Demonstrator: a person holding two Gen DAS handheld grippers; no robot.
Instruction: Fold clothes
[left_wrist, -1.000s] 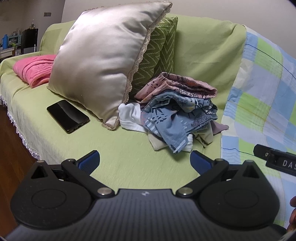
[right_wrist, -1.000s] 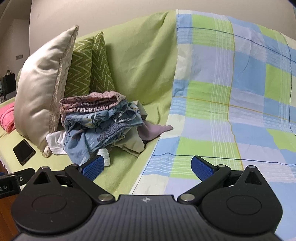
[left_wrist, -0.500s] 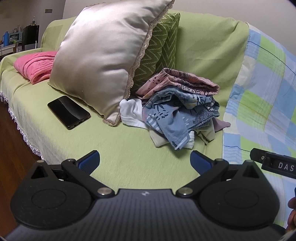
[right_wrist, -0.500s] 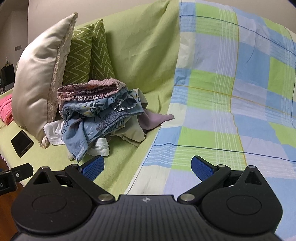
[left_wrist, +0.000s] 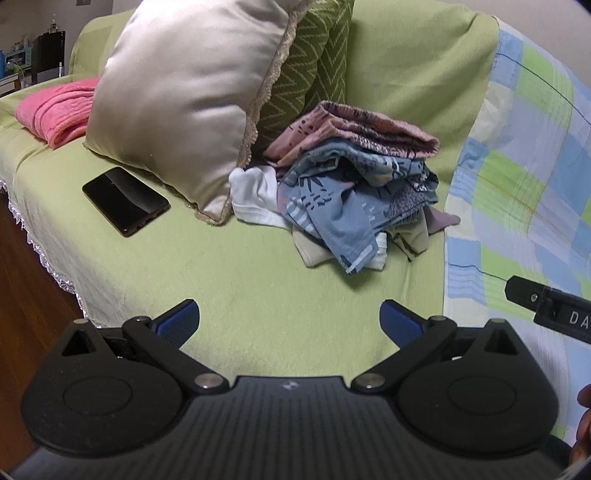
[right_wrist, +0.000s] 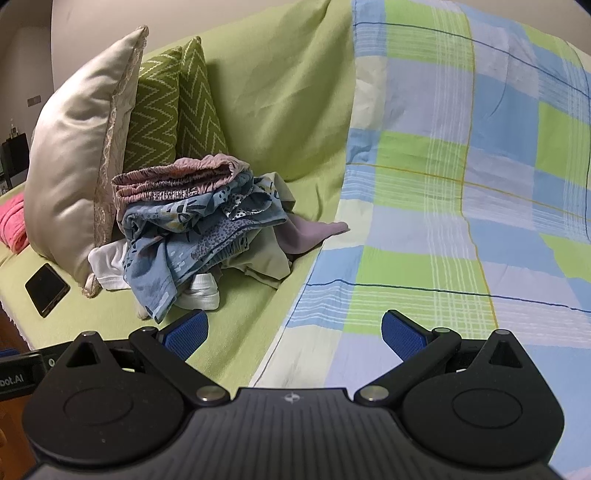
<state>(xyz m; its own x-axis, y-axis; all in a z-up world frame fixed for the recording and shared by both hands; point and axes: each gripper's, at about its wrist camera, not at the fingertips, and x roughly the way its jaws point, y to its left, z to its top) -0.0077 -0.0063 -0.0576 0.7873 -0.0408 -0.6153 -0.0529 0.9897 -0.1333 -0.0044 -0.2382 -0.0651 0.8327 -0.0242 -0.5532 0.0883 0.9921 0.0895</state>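
A pile of crumpled clothes (left_wrist: 354, 184) (right_wrist: 199, 225) lies on the green-covered sofa: a pink patterned piece on top, blue printed garments under it, white and beige pieces at the bottom. My left gripper (left_wrist: 290, 319) hovers open over the bare green seat, short of the pile, which lies ahead and slightly right. My right gripper (right_wrist: 293, 330) is open too, over the seam between the green cover and the checked blanket (right_wrist: 461, 221), with the pile ahead to its left. Neither holds anything. The right gripper's body shows at the left view's right edge.
A large satin cushion (left_wrist: 184, 99) and a green zigzag cushion (left_wrist: 310, 74) lean against the backrest left of the pile. A black phone (left_wrist: 125, 201) lies on the seat. A pink folded towel (left_wrist: 55, 110) sits far left. Wooden floor lies below the sofa's lace edge.
Both grippers have moved forward toward the sofa, so the clothes pile looks nearer in each view. Both stay open.
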